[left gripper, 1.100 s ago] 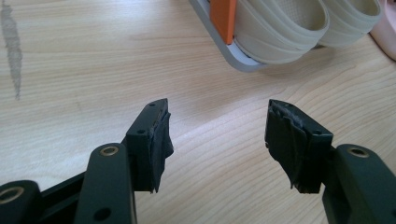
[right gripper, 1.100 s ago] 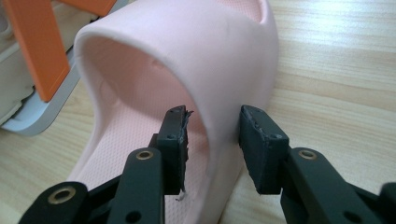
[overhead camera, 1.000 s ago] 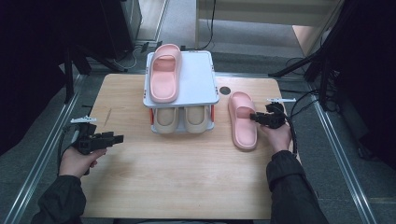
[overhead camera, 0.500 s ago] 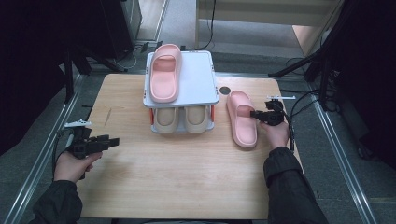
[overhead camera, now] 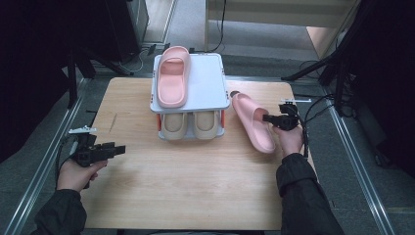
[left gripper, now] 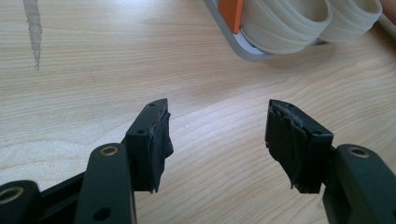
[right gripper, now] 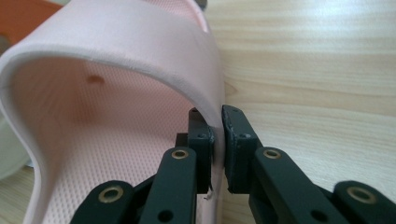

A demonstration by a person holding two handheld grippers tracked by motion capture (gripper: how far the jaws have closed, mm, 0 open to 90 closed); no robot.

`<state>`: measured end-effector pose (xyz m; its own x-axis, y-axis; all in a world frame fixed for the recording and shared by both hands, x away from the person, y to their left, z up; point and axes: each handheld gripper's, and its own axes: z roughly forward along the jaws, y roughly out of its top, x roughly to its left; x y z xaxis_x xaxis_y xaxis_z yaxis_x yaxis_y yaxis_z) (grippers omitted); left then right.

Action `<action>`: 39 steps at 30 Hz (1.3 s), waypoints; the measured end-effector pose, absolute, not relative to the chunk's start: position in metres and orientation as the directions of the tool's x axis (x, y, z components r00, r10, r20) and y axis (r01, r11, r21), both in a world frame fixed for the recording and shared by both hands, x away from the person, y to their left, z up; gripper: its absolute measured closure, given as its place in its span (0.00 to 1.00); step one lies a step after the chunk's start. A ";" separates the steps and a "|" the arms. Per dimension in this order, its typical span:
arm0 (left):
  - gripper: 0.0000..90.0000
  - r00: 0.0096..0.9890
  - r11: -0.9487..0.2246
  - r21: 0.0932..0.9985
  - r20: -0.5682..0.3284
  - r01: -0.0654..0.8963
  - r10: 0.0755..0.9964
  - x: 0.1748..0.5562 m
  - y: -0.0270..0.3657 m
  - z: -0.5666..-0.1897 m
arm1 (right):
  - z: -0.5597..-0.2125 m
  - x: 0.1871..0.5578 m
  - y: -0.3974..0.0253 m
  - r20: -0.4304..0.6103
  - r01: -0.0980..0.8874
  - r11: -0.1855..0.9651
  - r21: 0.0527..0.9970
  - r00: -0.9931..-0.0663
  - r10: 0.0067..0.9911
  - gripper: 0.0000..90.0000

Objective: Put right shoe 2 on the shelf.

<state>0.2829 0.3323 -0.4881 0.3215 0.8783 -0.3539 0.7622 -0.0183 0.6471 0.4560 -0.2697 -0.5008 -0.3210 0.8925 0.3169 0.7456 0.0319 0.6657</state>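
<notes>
A pink slipper [overhead camera: 253, 122] lies on the wooden table [overhead camera: 195, 186] right of a small two-level rack [overhead camera: 205, 88]. My right gripper [overhead camera: 268, 118] is shut on the right side of that slipper's strap [right gripper: 140, 56], the two jaws pinching its edge in the right gripper view [right gripper: 217, 140]. A second pink slipper [overhead camera: 172, 76] rests on the rack's white top. Two beige slippers [overhead camera: 190, 125] sit on the lower level [left gripper: 285, 23]. My left gripper [overhead camera: 117, 149] hovers open over bare wood at the table's left [left gripper: 217, 140], nothing between its jaws.
A dark streak [left gripper: 33, 28] marks the wood left of the rack. Metal rails [overhead camera: 44, 161] run along both table sides. Cables [overhead camera: 313, 105] trail off the right edge. Orange posts [left gripper: 232, 11] hold the rack up.
The right gripper has dragged the pink slipper slightly left and turned its far end toward the rack. The left gripper drew back toward the near-left of the table.
</notes>
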 end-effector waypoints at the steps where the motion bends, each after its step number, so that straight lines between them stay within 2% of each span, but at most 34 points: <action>1: 0.45 0.322 -0.016 0.647 -0.358 0.763 0.877 0.283 0.332 -0.488 | -0.494 0.454 -0.267 0.320 0.733 0.025 0.680 -0.328 0.889 0.93; 10: 0.45 0.339 -0.020 0.651 -0.369 0.759 0.865 0.287 0.329 -0.486 | -0.463 0.453 -0.266 0.308 0.711 0.028 0.702 -0.338 0.889 0.93; 16: 0.45 0.353 -0.028 0.657 -0.368 0.753 0.860 0.289 0.324 -0.484 | -0.433 0.460 -0.258 0.266 0.703 0.071 0.708 -0.359 0.895 0.93; 21: 0.45 0.377 -0.048 0.661 -0.365 0.749 0.852 0.292 0.319 -0.484 | -0.409 0.464 -0.250 0.280 0.697 0.074 0.713 -0.380 0.881 0.93; 29: 0.45 0.384 -0.057 0.659 -0.364 0.750 0.848 0.295 0.315 -0.484 | -0.364 0.472 -0.233 0.205 0.680 0.149 0.718 -0.411 0.888 0.93; 39: 0.44 0.417 -0.078 0.670 -0.363 0.738 0.833 0.299 0.308 -0.482 | -0.332 0.485 -0.203 0.139 0.672 0.210 0.710 -0.427 0.894 0.92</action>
<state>0.2992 0.3077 -0.4816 0.4171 0.8332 -0.3630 0.7385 -0.0778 0.6698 0.4846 -0.2033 -0.3321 -0.4268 0.8935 0.1394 0.6721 0.2103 0.7100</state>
